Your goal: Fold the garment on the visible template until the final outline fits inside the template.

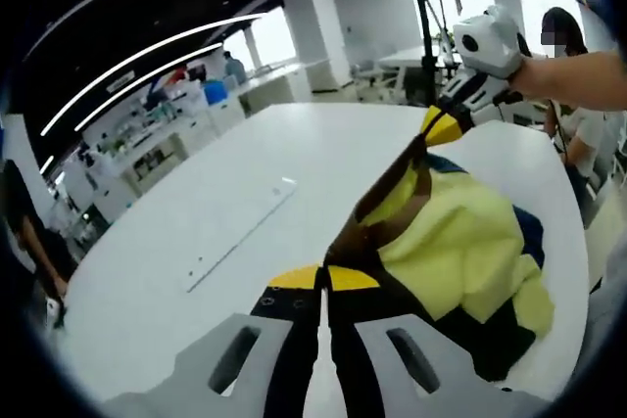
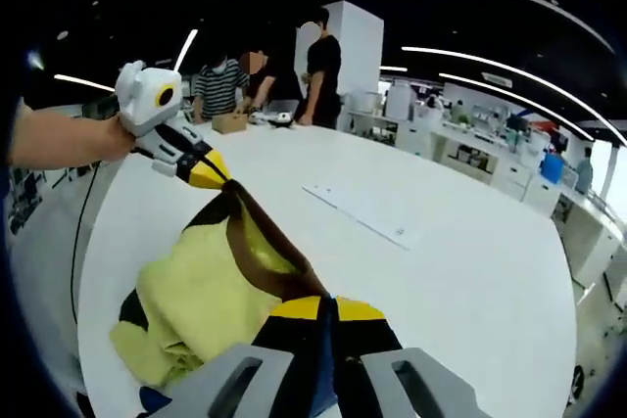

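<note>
I am clamping my left gripper (image 1: 323, 281) and my right gripper (image 2: 328, 308) together on opposite ends of the brown-edged hem of the yellow, navy and brown fleece garment (image 1: 460, 242), stretching it taut between them. Its body is drooping onto the white table (image 2: 460, 271), where the flat pale rectangular template (image 2: 364, 209) lies well apart, beyond the stretched hem.

One garment (image 1: 460, 242), two grippers (image 1: 323, 286) (image 2: 328, 315), one table (image 1: 225, 193)

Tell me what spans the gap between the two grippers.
In both views, a taut brown band of the garment runs from the left gripper to the right gripper, both shut on it.
</note>
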Demonstrator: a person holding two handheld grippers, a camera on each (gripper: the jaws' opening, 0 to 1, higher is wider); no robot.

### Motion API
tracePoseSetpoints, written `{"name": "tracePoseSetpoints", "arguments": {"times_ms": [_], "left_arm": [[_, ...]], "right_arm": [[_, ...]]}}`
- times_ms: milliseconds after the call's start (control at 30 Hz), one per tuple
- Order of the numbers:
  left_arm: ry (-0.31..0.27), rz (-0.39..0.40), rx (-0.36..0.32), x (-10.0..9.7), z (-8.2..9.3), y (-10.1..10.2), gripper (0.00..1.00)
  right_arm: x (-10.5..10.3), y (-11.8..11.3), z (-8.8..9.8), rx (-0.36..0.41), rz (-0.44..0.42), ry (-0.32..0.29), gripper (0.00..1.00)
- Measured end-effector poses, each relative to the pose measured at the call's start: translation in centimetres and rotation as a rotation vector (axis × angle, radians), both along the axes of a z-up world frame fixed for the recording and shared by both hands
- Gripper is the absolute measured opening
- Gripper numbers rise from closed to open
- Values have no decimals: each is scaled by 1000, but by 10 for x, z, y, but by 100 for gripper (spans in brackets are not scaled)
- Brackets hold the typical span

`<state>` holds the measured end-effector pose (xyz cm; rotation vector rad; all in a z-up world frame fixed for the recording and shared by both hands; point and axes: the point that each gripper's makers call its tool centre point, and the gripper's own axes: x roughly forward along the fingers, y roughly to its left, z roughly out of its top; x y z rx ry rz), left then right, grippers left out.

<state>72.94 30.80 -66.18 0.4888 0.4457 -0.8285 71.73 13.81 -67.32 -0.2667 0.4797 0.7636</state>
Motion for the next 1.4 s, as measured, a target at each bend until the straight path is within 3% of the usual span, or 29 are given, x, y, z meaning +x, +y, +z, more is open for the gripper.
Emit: {"name": "tracePoseSetpoints", "arguments": {"times_ms": [300, 633, 1067, 1167, 1233, 1400], "left_arm": [[19, 47, 16, 25, -18, 0, 0], [82, 72, 62, 48, -58, 4, 0], [204, 107, 86, 50, -103, 11, 0], [218, 110, 110, 52, -111, 14, 0], [233, 131, 111, 55, -116, 21, 0], [229, 138, 99, 54, -111, 21, 0]], "right_arm": [[24, 1, -22, -10, -28, 27, 0], [44, 6, -54, -32, -71, 72, 0], [61, 11, -94, -128, -67, 161, 0], [67, 4, -97, -161, -88, 157, 0], [66, 2, -98, -138, -106, 180, 0], [65, 3, -93, -126, -111, 171, 3]]}}
